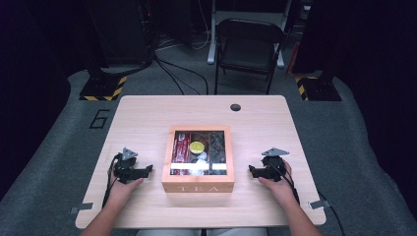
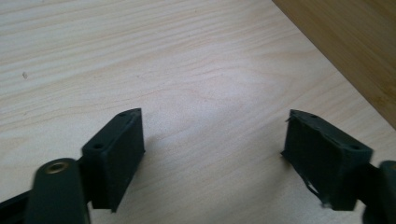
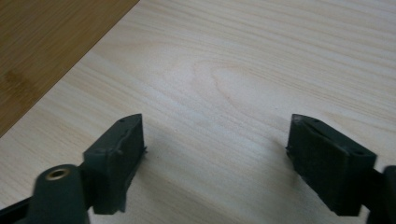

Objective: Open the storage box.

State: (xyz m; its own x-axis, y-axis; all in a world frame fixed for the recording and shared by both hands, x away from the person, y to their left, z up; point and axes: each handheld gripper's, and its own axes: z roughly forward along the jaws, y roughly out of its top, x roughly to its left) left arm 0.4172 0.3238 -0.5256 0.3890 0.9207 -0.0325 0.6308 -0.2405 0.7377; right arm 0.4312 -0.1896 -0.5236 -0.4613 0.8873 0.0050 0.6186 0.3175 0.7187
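Note:
A wooden tea box (image 1: 198, 158) marked TEA sits at the middle of the table, its glass lid down, with tea packets and a yellow round item visible inside. My left gripper (image 1: 148, 170) rests on the table to the box's left, pointing toward it, jaws wide apart and empty. In the left gripper view, the left gripper (image 2: 212, 140) hovers over bare wood, with the box's side (image 2: 355, 51) at the upper right. My right gripper (image 1: 251, 170) lies to the box's right, open and empty. In the right gripper view, the right gripper (image 3: 215, 142) frames bare tabletop, with the box's side (image 3: 42, 51) at the upper left.
The light wooden table (image 1: 147, 118) has a round cable hole (image 1: 235, 107) near its far edge. A folding chair (image 1: 248, 49) stands beyond the table on the grey floor. Cables trail from both grippers off the near edge.

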